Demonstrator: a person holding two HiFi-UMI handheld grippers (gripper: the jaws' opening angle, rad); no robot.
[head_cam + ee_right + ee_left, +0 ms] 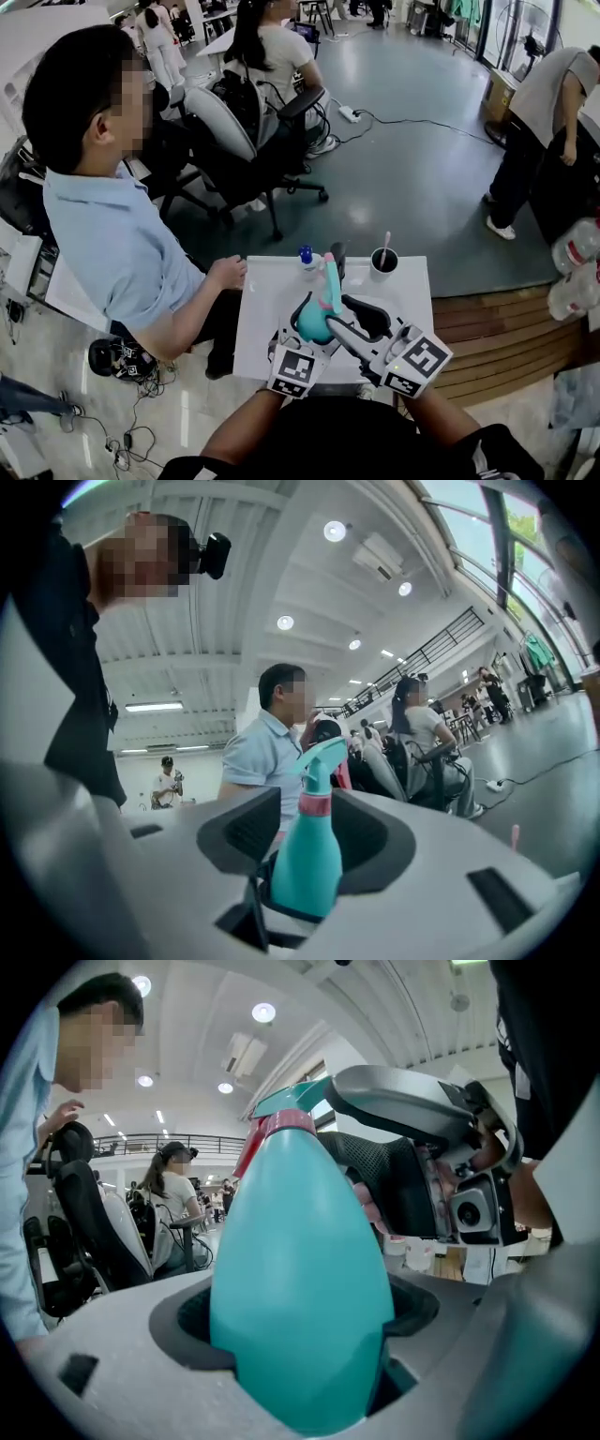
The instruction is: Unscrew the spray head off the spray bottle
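Teal spray bottle (313,321) gripped by two tools over a white tabletop (267,309), near the tabletop's 6 o'clock edge in the head view. The left hand-held gripper (307,336) comes in from 7 o'clock and is clamped on the bottle's fat lower body, which fills the gap between its jaws in the left gripper view. The right hand-held gripper (343,317) reaches in from 4 o'clock. In the right gripper view its jaws are drawn in narrow on the bottle's upper body, just under the pink collar (316,803), with the pads flush to the bottle's sides. The spray head (331,270) sits on the bottle's neck and points toward 12 o'clock in the head view.

On the tabletop, a cup (383,265) with a stick (385,244) standing in it is at 1 o'clock from the bottle. A small blue-capped bottle (306,258) stands at 12 o'clock, near the far edge. A seated person (112,234) in a light blue shirt is at the tabletop's 9 o'clock side, with one hand (226,273) resting on its corner.
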